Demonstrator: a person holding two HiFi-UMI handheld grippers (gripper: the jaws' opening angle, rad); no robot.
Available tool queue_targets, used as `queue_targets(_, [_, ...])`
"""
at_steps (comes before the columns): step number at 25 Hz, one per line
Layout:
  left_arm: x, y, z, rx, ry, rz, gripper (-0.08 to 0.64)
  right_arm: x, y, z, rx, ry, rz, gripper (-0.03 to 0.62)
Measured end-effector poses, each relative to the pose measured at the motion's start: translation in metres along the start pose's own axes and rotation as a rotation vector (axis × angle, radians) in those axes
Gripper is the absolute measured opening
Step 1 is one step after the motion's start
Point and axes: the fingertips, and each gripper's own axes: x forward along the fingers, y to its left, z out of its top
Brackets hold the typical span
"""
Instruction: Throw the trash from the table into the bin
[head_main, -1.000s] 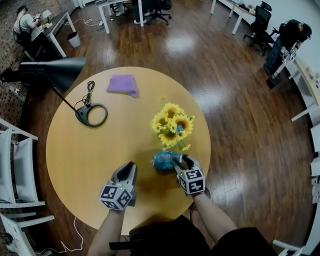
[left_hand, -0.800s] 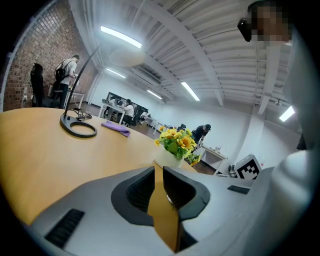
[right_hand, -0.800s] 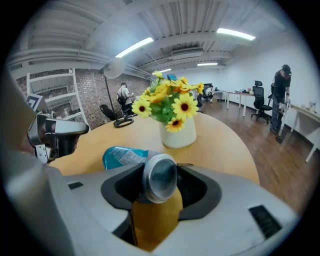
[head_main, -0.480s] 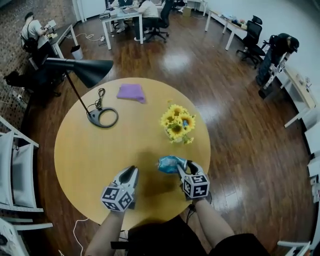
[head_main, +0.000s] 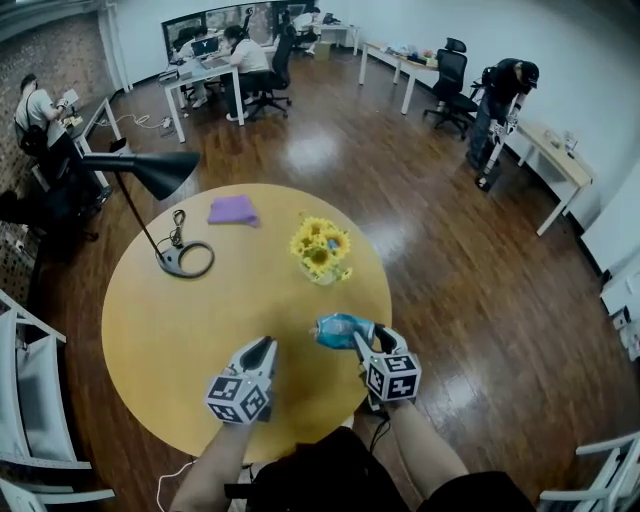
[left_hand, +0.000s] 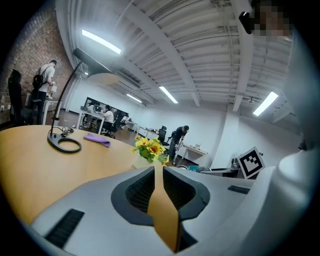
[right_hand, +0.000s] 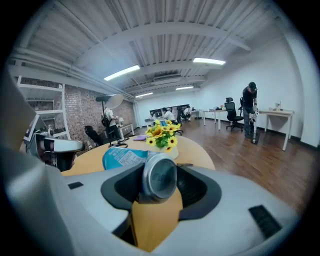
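Blue can (head_main: 335, 328) — label print seemingly illegible — gripped by right gripper (head_main: 363, 333); left gripper (head_main: 265, 346) narrow, empty.

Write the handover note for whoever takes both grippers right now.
Right gripper: jaws shut on the crushed blue can, held over the near side of the table.
Left gripper: jaws a narrow slit apart, nothing between them.
Done: the can is off the table.
Left: carry it to the bin. No bin shows near the table in these views. A purple cloth lies on the far side; whether it is trash I cannot tell.
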Motion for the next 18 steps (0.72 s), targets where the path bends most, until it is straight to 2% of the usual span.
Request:
queue_targets(5, [0.038,-0.048,0.012,0.038,-0.012,-0.13,0.054,-0.041,-0.046,0.012,0.036,-0.066,-0.113,0.21])
queue_targets(10, [0.07,-0.135,0.029,0.063,-0.036,-0.234,0.054,-0.116,-0.116,0.031,0.063,-0.132,-0.214,0.21])
queue_targets(14, [0.102,-0.201,0.022,0.066,-0.037,-0.324,0.054,-0.163,-0.171,0.036,0.072,-0.176,-0.292,0.21])
queue_targets(18, [0.12,-0.262,0.004,0.056,-0.027,-0.385,0.054,-0.207,-0.221,0.027,0.064,-0.171,-0.355,0.21])
